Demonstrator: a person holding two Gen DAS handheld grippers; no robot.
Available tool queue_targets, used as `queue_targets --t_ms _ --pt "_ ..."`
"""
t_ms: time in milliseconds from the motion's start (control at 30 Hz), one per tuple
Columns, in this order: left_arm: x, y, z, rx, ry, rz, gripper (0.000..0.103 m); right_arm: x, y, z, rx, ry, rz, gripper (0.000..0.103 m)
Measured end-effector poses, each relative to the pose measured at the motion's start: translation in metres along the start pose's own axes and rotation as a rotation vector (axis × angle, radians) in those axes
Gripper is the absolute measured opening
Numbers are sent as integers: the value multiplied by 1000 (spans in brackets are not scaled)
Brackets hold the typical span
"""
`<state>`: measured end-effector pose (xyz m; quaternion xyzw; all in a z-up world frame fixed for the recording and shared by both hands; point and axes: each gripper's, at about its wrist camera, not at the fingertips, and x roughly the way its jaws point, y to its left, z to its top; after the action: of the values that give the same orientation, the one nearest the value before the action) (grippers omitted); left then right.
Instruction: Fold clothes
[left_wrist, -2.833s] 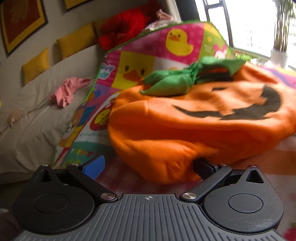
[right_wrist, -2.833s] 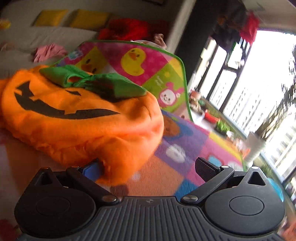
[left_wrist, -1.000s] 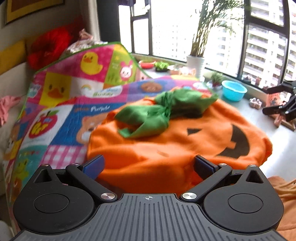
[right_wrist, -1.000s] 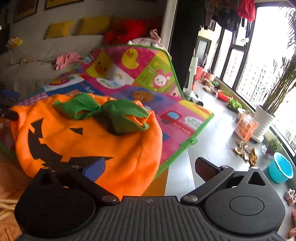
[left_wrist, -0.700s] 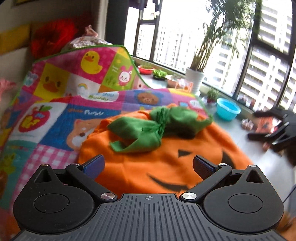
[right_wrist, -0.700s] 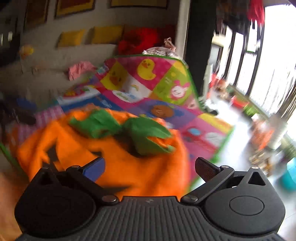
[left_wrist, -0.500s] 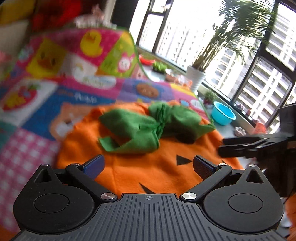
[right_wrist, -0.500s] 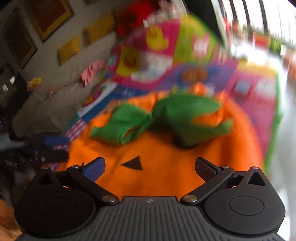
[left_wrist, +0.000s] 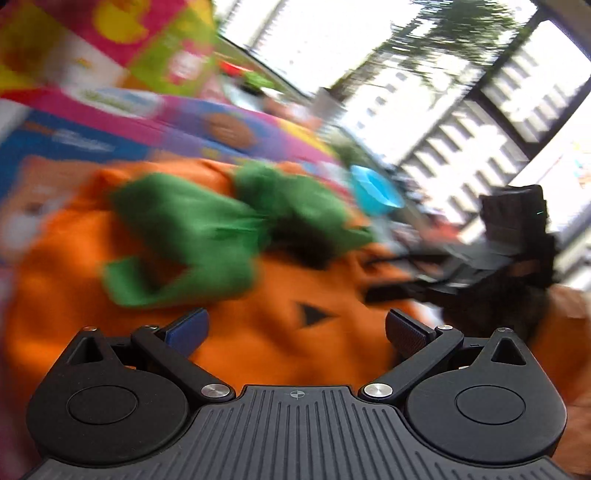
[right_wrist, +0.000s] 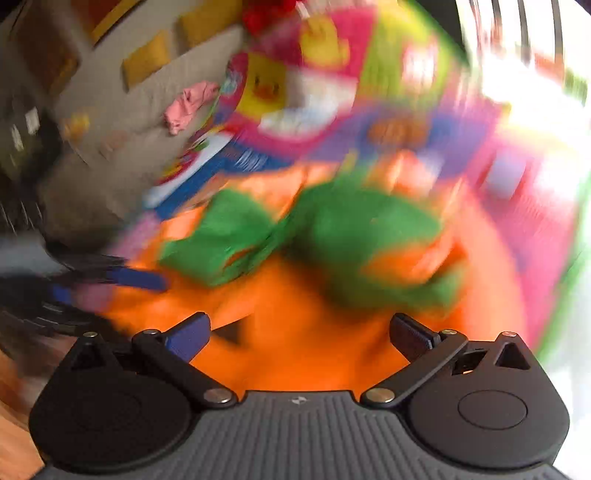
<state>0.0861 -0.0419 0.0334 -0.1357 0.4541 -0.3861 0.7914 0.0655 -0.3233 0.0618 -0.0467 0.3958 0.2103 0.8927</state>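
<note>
I see both my left gripper (left_wrist: 295, 328) and right gripper (right_wrist: 301, 332) spread wide and empty, the orange costume (left_wrist: 280, 332) lying just beyond their jaws on the mat (left_wrist: 74, 136).

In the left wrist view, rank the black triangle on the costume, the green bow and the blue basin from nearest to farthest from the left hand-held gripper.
1. Black triangle: between the fingers, right of centre.
2. Green bow: beyond it, up and left.
3. Blue basin: farthest, upper right by the window.
</note>
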Motion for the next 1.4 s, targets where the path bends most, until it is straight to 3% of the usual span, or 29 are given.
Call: queue_targets --t_ms 67,100,167,233,300,400,467,533,600,733,767,800,900,967,1033,1133,1233,1400 --pt "17 0 9 -3 52 -60 103 5 2 2 -186 -26 -146 103" --pt "29 3 15 -6 84 -45 103 14 0 4 -255 -9 -175 103" --pt "48 13 30 -19 126 1 103 33 -4 10 -356 36 -170 103" --pt "51 25 52 -39 96 48 103 55 -3 24 -458 20 -197 103" --pt "41 36 79 -61 -5 135 103 76 2 44 -557 -52 -285 103" --pt "15 50 124 -64 -257 352 103 109 0 90 -579 -254 -501 103" --pt "-1 57 145 -68 -381 482 103 125 -13 125 -461 -318 -569 103" --pt "-17 66 157 -97 -433 543 103 125 -35 151 -297 -326 -531 103" --pt "-26 73 155 -120 -416 504 103 118 -58 166 -151 -314 -446 103" --pt "-12 76 125 -103 -244 384 103 96 -88 147 7 -273 -273 103" --pt "-6 74 117 -94 -189 300 103 87 -93 136 23 -270 -213 103" --pt "1 69 109 -75 -140 204 103 77 -93 125 21 -267 -156 103" --pt "23 49 94 24 -34 25 103 56 -78 93 -75 -225 -39 103" --pt "47 48 98 41 21 -19 103 65 -64 81 -168 -141 -39 103" --pt "69 59 110 -5 24 18 103 82 -53 68 -237 -58 -102 103" --pt "75 91 135 -121 -74 153 103 111 -51 61 -217 -2 -265 103" --pt "56 116 156 -215 -196 272 103 134 -56 71 -137 -16 -276 103" --pt "17 109 160 -137 -243 362 103 168 -49 95 -120 -39 -332 103"
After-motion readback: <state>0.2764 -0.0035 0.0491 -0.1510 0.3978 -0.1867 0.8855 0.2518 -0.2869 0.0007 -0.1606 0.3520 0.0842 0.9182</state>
